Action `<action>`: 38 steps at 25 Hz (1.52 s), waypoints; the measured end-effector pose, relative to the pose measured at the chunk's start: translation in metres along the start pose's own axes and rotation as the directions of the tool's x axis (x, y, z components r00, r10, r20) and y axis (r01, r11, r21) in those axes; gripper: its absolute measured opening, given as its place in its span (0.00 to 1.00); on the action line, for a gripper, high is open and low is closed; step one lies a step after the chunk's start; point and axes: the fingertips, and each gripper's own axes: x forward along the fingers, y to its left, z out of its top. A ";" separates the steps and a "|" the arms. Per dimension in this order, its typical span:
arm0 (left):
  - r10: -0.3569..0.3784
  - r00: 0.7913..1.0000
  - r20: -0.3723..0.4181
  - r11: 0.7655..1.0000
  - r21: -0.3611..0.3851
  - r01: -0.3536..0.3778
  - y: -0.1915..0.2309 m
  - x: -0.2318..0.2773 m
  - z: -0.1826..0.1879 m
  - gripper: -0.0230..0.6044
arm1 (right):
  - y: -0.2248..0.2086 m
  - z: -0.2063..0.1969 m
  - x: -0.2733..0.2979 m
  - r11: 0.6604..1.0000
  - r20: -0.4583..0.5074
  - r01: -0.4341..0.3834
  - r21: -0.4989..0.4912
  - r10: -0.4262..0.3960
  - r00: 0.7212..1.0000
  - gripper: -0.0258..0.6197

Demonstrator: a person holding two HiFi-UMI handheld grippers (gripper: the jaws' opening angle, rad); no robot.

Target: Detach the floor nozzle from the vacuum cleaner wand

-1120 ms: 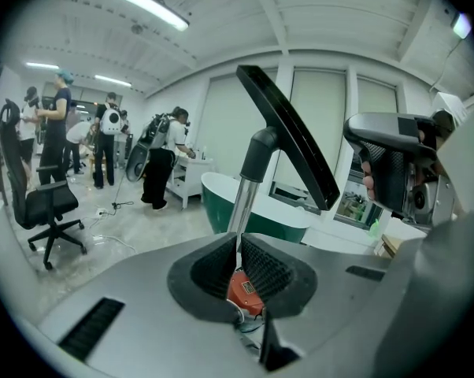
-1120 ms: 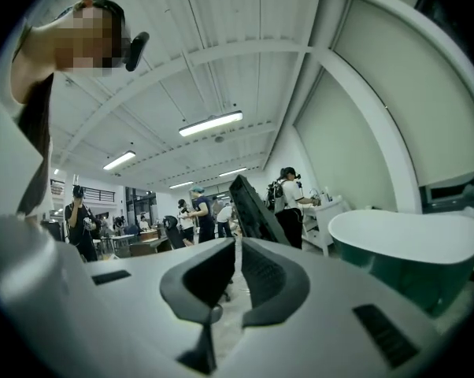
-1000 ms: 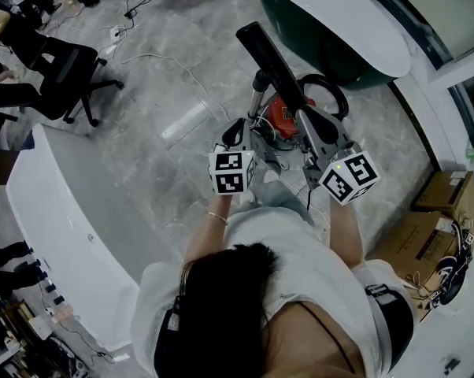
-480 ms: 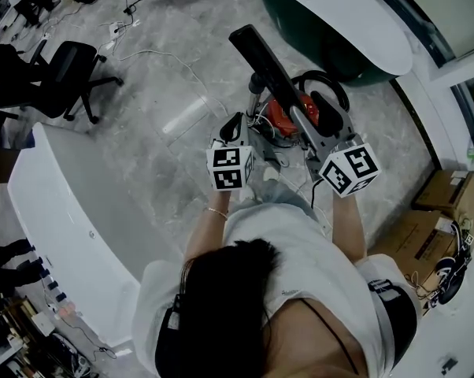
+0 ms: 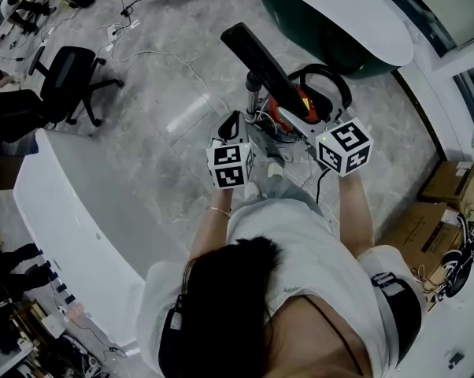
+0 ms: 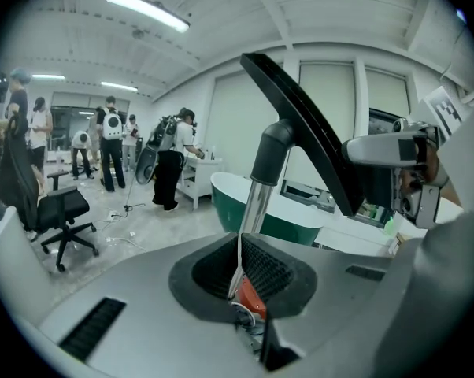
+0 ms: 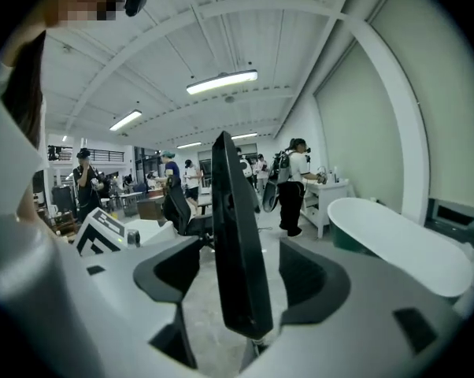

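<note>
The black floor nozzle (image 5: 255,56) sits on the top end of the silver wand (image 5: 253,99), above the red vacuum body (image 5: 287,110). My left gripper (image 5: 235,126) is shut on the wand (image 6: 256,205), whose tube runs down between its pads, under the nozzle (image 6: 306,129). My right gripper (image 5: 304,124) is opening. In the right gripper view the nozzle (image 7: 235,242) stands upright between the wide jaws of that gripper (image 7: 237,294), with a gap on both sides. The right gripper's body (image 6: 396,157) also shows in the left gripper view.
A black hose (image 5: 324,77) loops behind the vacuum body. A green and white bathtub (image 5: 335,18) stands beyond it. An office chair (image 5: 64,73) and a cable (image 5: 162,57) lie at the left, a white counter (image 5: 72,203) nearer, cardboard boxes (image 5: 442,199) at the right. Several people stand in the background.
My right gripper's jaws have spread from shut to wide, and it has shifted a little toward the vacuum. My left gripper has kept its hold on the wand.
</note>
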 end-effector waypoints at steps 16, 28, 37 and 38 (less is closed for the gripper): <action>0.011 1.000 0.000 1.000 0.000 -0.011 0.002 0.015 0.006 0.05 | 0.000 -0.030 0.036 0.988 -0.189 -0.144 -0.051 0.132 0.973 0.52; -0.026 1.000 -0.007 1.000 0.003 0.026 -0.003 0.025 0.004 0.05 | 0.008 -0.040 0.054 0.981 -0.243 -0.188 -0.051 0.170 0.955 0.52; -0.019 1.000 0.007 1.000 -0.007 0.019 0.006 0.028 0.005 0.06 | 0.011 -0.044 0.057 0.975 -0.277 -0.201 -0.100 0.166 0.946 0.37; -0.022 1.000 0.007 1.000 -0.008 0.022 0.006 0.028 0.004 0.06 | 0.011 -0.044 0.058 0.974 -0.282 -0.206 -0.098 0.171 0.944 0.37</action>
